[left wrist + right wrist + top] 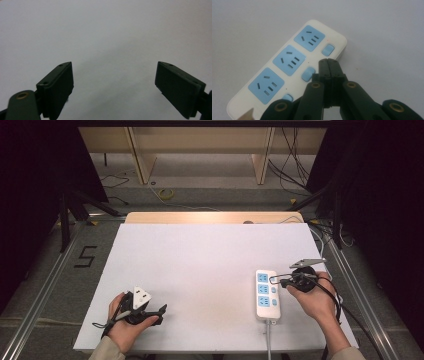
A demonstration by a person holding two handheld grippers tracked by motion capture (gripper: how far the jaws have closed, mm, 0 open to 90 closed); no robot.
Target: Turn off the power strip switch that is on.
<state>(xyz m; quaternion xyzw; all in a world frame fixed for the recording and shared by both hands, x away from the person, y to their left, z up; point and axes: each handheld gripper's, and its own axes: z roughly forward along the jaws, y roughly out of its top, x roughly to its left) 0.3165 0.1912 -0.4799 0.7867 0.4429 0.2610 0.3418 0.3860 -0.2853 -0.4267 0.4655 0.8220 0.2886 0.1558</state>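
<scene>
Power strip (266,295) is lying flat on the white table sheet (200,270) at the person's right, its long axis running away from the person toward the far edge. Its cord (268,340) is leaving the near end and trailing off the table's near edge, so the free end is pointing away from the person. Three blue sockets are sitting in a row along its top face, each with a small blue switch (328,49) beside it on the strip's right side.

Right hand (315,300) is coming in from the bottom right, wrapped around the right gripper (274,280), which is reaching leftward across the strip's far half. In the right gripper view its jaws are pressed together with nothing between them, the tips (328,62) hovering just beside the middle switch (308,73); whether they are touching the strip is not clear.

Left hand (125,320) is resting near the table's near left corner, well apart from the strip, its left gripper (159,312) pointing rightward. In the left gripper view the jaws are standing wide apart over bare white sheet, holding nothing.
</scene>
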